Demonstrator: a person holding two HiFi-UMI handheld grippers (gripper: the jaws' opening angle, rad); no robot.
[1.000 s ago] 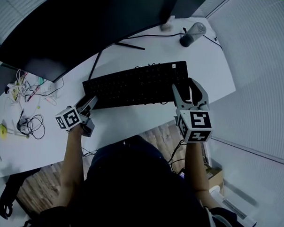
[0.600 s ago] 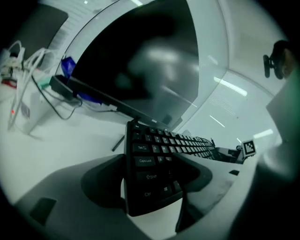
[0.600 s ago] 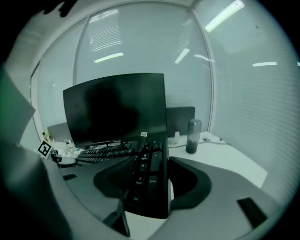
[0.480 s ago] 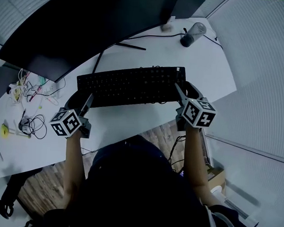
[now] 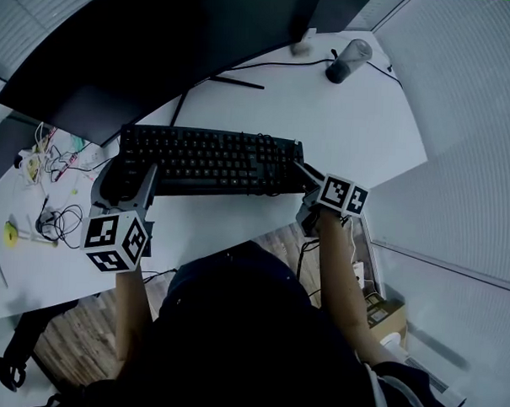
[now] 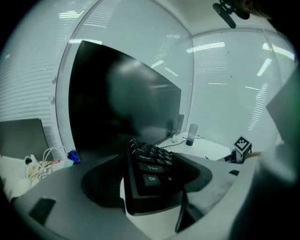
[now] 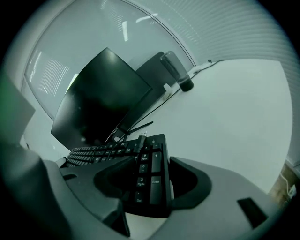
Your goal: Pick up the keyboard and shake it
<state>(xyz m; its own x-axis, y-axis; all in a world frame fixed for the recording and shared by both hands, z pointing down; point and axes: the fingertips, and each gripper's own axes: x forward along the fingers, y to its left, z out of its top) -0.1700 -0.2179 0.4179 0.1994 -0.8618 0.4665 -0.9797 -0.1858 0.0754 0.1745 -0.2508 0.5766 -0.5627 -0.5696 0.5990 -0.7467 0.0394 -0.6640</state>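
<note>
Both grippers hold the black keyboard (image 5: 208, 158) above the white desk (image 5: 359, 131), one at each end. My left gripper (image 5: 128, 183) is shut on the left end, its jaws above and below the Ctrl and Shift keys (image 6: 151, 174). The keyboard's right end, by the number pad (image 7: 146, 174), has my right gripper (image 5: 305, 182) shut on it. In the left gripper view the left gripper (image 6: 148, 183) is rolled and the keyboard stands almost on edge. A short USB plug (image 7: 141, 138) lies on the keys near the right gripper (image 7: 151, 185).
A large dark monitor (image 5: 161, 42) stands behind the keyboard, its stand and cable (image 5: 244, 78) running across the desk. A grey cylinder (image 5: 346, 61) stands at the far right corner. Tangled cables and small items (image 5: 54, 160) lie at the left. The desk edge is near my body.
The keyboard has swung and shifted left. Its left end rose with my left gripper while its right end sank with my right gripper. Both grippers rolled and kept their hold.
</note>
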